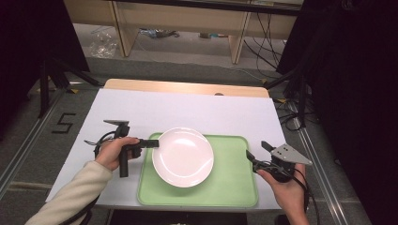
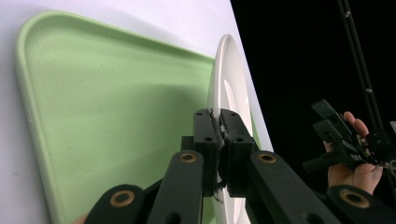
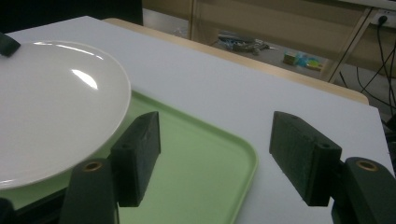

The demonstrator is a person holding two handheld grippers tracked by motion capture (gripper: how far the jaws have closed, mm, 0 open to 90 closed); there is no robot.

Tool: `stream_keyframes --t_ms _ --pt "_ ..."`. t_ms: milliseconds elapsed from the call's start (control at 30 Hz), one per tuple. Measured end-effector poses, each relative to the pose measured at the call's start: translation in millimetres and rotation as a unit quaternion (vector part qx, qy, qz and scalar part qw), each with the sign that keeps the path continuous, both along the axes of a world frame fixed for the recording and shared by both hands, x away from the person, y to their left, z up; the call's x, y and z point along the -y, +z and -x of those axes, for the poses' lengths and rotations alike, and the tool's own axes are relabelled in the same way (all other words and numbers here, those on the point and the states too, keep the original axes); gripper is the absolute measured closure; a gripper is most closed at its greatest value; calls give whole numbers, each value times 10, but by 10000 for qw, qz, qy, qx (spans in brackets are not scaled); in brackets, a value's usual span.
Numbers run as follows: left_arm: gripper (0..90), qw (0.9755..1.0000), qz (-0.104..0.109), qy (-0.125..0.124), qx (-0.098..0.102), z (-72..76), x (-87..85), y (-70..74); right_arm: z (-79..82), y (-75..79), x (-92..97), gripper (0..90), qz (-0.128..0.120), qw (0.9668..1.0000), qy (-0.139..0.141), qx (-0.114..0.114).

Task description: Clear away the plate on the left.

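Observation:
A white plate (image 1: 183, 157) hangs over the green tray (image 1: 234, 187), with my left gripper (image 1: 156, 143) shut on its left rim. In the left gripper view the jaws pinch the plate (image 2: 224, 74) edge-on at the gripper (image 2: 218, 119), with the tray (image 2: 116, 107) behind it. In the right gripper view the plate (image 3: 51, 102) stands a little clear of the tray (image 3: 201, 177) floor. My right gripper (image 1: 257, 148) is open beside the tray's right edge, its jaws (image 3: 215, 140) wide apart with nothing between them.
The tray lies on a white-covered table (image 1: 187, 108) with a wooden strip along its far edge. Beyond it are desk legs and cables on the floor (image 1: 187, 56). Dark stands and rails flank both sides of the table.

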State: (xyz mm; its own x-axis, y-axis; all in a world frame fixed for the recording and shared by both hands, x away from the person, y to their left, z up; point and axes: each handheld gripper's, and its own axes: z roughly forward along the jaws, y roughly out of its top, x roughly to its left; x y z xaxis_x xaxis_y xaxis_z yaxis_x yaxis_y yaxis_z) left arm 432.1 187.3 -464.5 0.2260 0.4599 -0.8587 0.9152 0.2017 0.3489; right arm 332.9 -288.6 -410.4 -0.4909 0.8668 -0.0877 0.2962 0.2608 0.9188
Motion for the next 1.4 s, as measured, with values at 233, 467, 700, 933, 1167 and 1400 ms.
stream_keyframes --t_ms 233,467,700,933,1167,1400 --pt "858 10000 -86 23 -13 -11 17 -20 4 5 -7 346 1 10000 25 -32" --pt "855 9998 -156 -12 -86 -13 45 -63 -9 0 3 346 53 9999 6 87" --pt "851 9997 -207 5 -135 -11 65 -88 4 1 -7 346 12 10000 34 -44" --pt "861 9988 -486 20 -11 5 118 -95 3 -2 0 341 36 10000 22 -42" --pt "867 9954 -865 -234 352 -22 103 -133 -2 -14 -16 327 39 10000 19 -25" --pt "862 9953 -964 -96 84 -7 119 -156 -3 -18 -9 318 55 10000 17 -9"
